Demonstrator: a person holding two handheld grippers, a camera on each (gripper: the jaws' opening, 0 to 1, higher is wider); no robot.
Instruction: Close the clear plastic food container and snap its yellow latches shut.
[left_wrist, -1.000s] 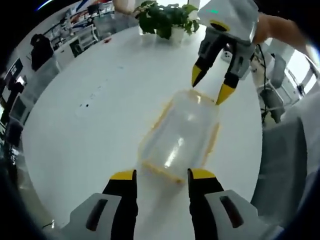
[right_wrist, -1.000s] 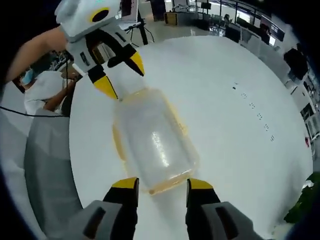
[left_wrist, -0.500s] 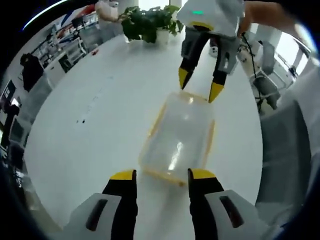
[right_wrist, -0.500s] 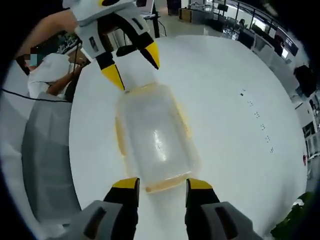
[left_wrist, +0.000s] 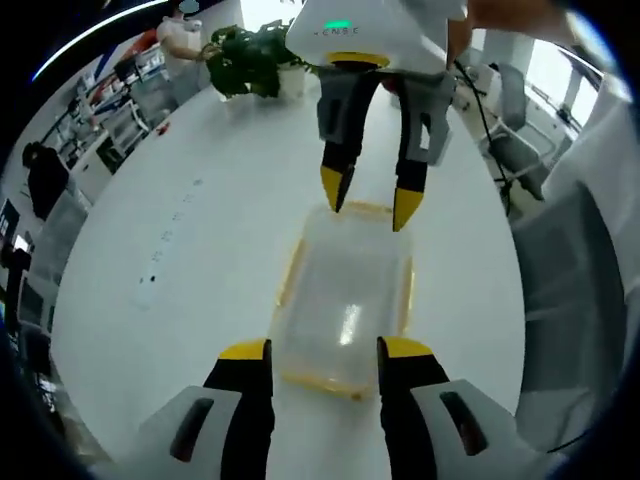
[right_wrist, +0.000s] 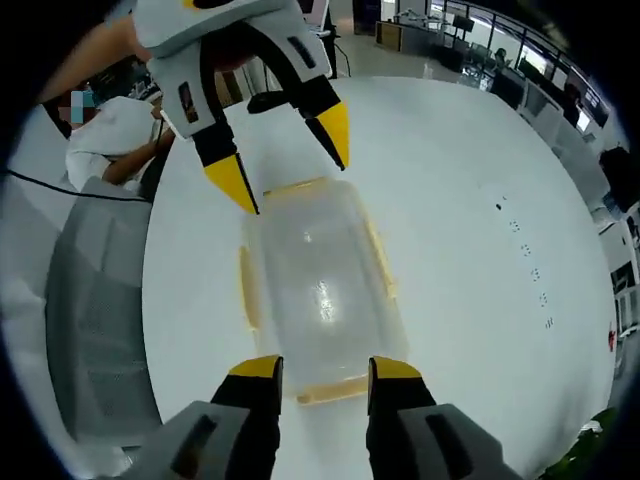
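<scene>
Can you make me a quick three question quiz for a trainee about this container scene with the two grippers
1. True or false: the lid is already lying on the clear container.
2. Which end of the container does each gripper face? A) both the same short end B) opposite short ends C) the two long sides
3. Fill in: the container rests on a white ____.

Key:
1. True; the lid sits on top, its yellow latches along the edges.
2. B; the left gripper and right gripper point at each other across it, both open.
3. Table.

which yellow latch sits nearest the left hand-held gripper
The short-end latch just ahead of the left hand-held gripper; the opposite end's latch lies under the right hand-held gripper.
</scene>
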